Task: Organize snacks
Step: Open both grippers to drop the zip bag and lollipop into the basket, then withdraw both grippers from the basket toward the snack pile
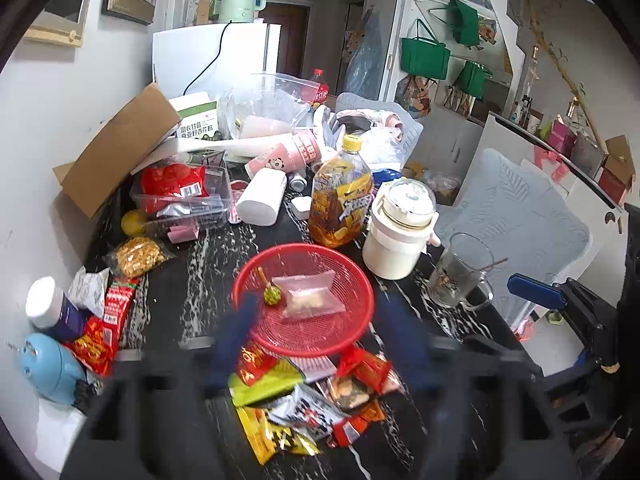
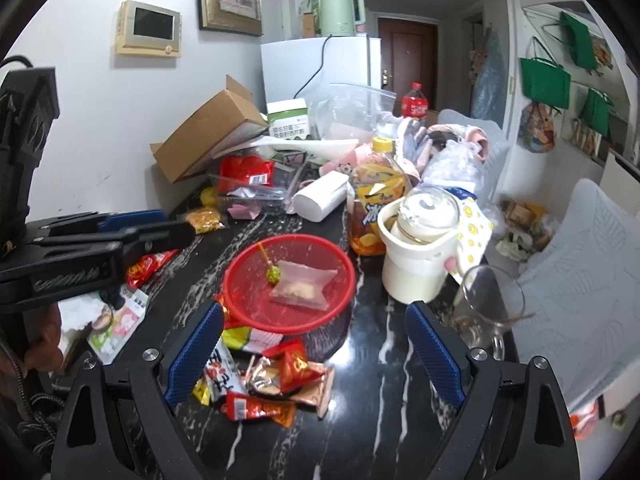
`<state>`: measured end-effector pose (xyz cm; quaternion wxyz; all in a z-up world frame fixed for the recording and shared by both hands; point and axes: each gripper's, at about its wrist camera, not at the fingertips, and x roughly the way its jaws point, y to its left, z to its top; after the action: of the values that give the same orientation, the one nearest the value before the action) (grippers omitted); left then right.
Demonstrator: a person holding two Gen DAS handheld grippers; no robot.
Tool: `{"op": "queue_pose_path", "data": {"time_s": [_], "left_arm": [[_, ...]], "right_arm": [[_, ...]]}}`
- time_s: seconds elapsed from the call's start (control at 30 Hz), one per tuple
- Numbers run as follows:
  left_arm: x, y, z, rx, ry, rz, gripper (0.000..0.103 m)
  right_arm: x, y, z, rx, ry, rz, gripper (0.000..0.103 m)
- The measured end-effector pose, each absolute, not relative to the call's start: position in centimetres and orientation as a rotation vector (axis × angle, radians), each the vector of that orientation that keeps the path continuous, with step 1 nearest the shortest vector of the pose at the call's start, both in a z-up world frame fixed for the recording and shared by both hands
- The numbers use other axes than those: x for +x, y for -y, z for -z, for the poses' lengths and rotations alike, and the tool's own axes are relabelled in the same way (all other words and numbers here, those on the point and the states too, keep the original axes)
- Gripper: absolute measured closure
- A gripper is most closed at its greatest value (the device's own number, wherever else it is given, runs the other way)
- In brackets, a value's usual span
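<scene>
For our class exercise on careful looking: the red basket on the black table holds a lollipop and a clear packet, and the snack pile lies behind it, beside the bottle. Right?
Not quite. The snack pile lies in front of the red basket, nearer the camera; the right wrist view shows it. The rest holds.

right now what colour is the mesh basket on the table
Red mesh basket; clearest in the right wrist view.

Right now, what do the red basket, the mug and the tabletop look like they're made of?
Red basket: likely plastic, fine mesh you can see through, glossy rim.
Mug: clear glass, going by its transparency and handle.
Tabletop: black with white veins, shiny; marble or a marble-look surface, can't tell which.
</scene>
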<state>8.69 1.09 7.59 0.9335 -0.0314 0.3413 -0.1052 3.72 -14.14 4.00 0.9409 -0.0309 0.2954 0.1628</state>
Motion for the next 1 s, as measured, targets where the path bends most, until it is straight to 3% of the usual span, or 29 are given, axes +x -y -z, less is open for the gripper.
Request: {"op": "queue_pose_path", "data": {"time_s": [0.03,0.07,0.53,1.0], "left_arm": [[8.1,-1.0,-7.6,-0.06,-0.685,0.21,0.013],[7.6,-0.9,-7.7,-0.044,-0.672,0.194,0.013],[3.0,-0.8,-6.2,0.037,-0.636,0.113,0.013],[1.0,-1.3,-2.2,0.013,-0.717,0.118,0.013]], "right_arm": [[3.3,14.4,-3.9,-0.056,-0.601,-0.328,0.01],[3.0,14.6,-3.8,-0.049,-0.6,-0.324,0.01],[0.1,16.7,-1.9,0.004,-0.6,-0.285,0.01],[-0.9,16.4,1.7,0.033,-0.67,-0.3,0.01]]}}
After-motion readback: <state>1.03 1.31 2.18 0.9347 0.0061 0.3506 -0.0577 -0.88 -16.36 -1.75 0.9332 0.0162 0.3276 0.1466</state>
